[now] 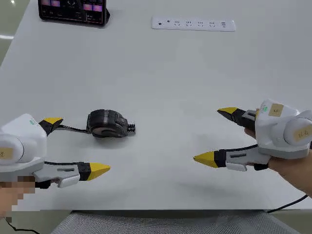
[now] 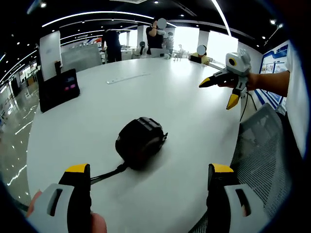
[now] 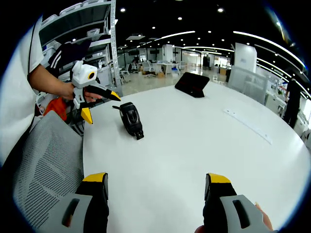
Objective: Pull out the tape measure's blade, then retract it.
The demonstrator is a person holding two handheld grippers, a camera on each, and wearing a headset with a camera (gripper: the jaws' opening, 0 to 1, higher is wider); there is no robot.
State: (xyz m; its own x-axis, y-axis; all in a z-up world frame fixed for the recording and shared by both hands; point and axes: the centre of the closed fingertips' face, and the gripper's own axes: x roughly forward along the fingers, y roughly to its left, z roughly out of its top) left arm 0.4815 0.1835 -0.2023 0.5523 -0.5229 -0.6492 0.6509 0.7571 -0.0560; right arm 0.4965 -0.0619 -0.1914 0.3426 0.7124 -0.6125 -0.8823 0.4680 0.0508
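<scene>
Black tape measure [image 1: 108,124] is seen resting on the white counter [image 1: 170,73], left of centre, and is touched by neither claw. The blade tip is seen tucked at the case mouth, on the end turned toward the right claw [image 1: 209,135]. A black strap [image 1: 73,128] is trailed from the other end of the case toward the left claw [image 1: 80,144].

Left claw is held wide open and empty, just left of the tape measure. Its upper yellow tip is placed close to the strap; whether they touch cannot be told. In the left gripper view the tape measure is framed between the two jaws, ahead of them and apart from both tips, with the strap laid toward the left jaw.

Right claw is also held open, with nothing gripped, well apart from the tape measure on the right side of the counter. In the right gripper view bare counter is seen between its jaws, and the tape measure is seen far off, near the left claw.

A white power strip [image 1: 193,23] is laid near the far edge. A black console [image 1: 73,9] with lit pink pads is set at the far left. A grey mesh chair [image 1: 146,224] is seen at the near edge.
</scene>
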